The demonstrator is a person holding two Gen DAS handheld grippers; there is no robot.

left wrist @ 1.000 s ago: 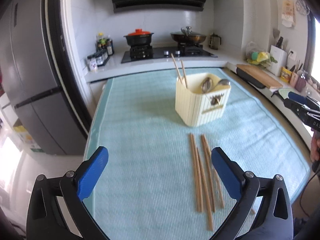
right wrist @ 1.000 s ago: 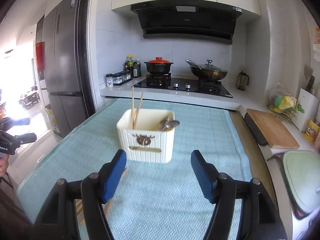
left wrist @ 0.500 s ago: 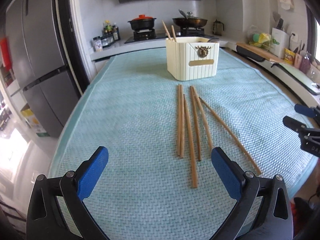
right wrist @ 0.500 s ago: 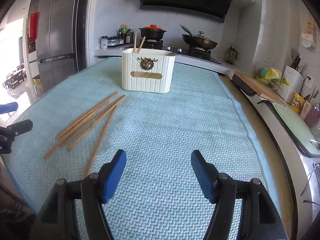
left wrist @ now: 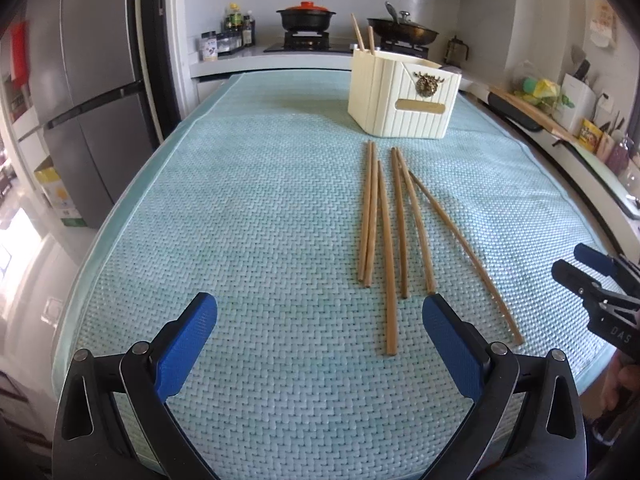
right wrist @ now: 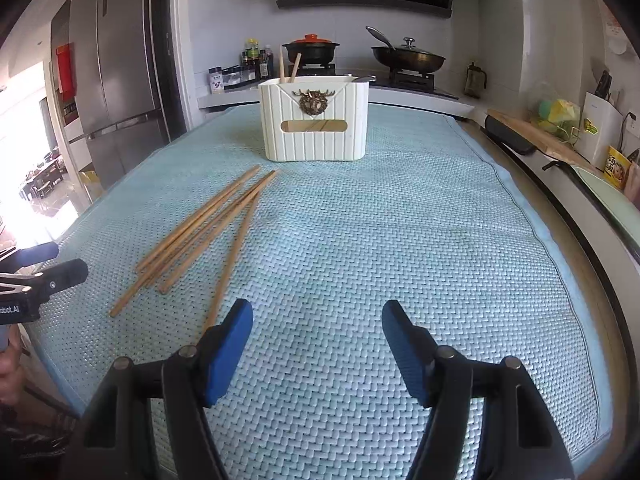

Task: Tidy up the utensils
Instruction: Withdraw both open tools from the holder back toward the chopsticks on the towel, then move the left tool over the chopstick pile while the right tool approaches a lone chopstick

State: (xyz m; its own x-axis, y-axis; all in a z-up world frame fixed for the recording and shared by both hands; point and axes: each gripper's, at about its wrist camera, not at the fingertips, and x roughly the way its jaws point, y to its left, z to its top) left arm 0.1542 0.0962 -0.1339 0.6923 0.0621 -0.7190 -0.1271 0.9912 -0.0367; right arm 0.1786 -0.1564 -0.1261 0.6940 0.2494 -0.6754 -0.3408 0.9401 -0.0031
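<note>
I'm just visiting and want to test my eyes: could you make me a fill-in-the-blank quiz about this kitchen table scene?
1. The loose wooden chopsticks lying on the light blue woven mat number ____.
2. The ribbed cream plastic utensil holder has ____ chopsticks standing in it.
3. The left gripper and right gripper, both with blue pads, have their jaws ____.
4. The black cooking pot on the stove has a lid coloured ____.

Missing words: six; two; open; red
</note>
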